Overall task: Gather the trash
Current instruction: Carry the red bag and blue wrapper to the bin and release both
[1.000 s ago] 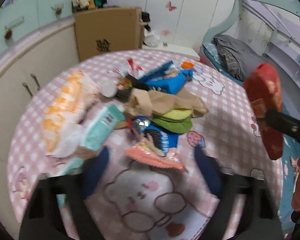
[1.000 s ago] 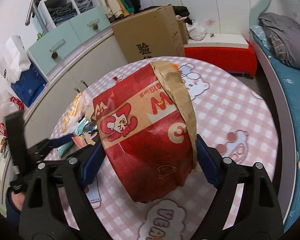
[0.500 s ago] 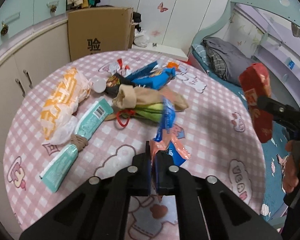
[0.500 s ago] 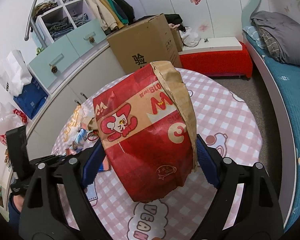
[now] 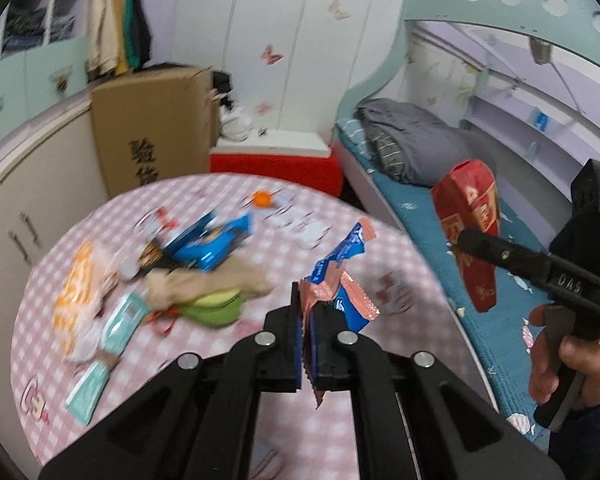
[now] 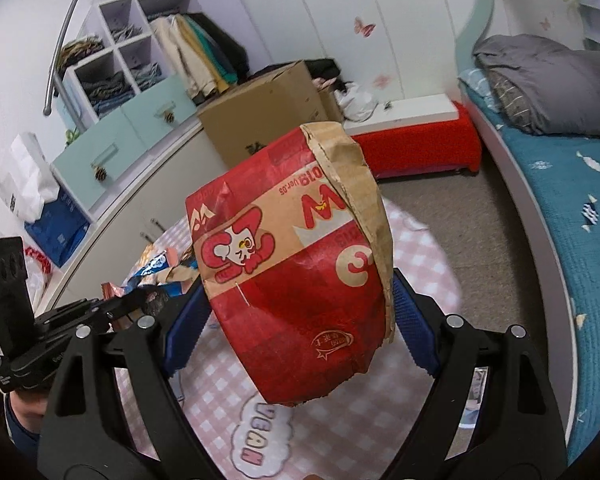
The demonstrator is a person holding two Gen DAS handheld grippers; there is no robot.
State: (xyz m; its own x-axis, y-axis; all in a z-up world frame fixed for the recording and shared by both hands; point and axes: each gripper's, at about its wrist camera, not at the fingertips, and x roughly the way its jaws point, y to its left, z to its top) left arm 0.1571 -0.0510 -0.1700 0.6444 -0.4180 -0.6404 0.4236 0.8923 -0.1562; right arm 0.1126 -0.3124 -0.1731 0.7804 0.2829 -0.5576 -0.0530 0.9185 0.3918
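My left gripper (image 5: 309, 344) is shut on a blue and salmon snack wrapper (image 5: 340, 280) and holds it up above the round pink checked table (image 5: 404, 248). My right gripper (image 6: 296, 312) is shut on a red and brown paper bag (image 6: 296, 256), held in the air off the table's right side; the bag also shows in the left wrist view (image 5: 470, 224). The left gripper with the wrapper (image 6: 152, 276) shows at the left of the right wrist view.
On the table lie a blue packet (image 5: 212, 242), a tan and green bundle (image 5: 208, 292), a teal tube (image 5: 104, 344) and an orange and white bag (image 5: 76, 296). A cardboard box (image 5: 152, 124) stands behind. A bed (image 5: 420, 184) lies to the right.
My left gripper closed on the blue and salmon wrapper and lifted it off the table, turning right toward the bag. The right gripper kept holding the bag, slightly raised.
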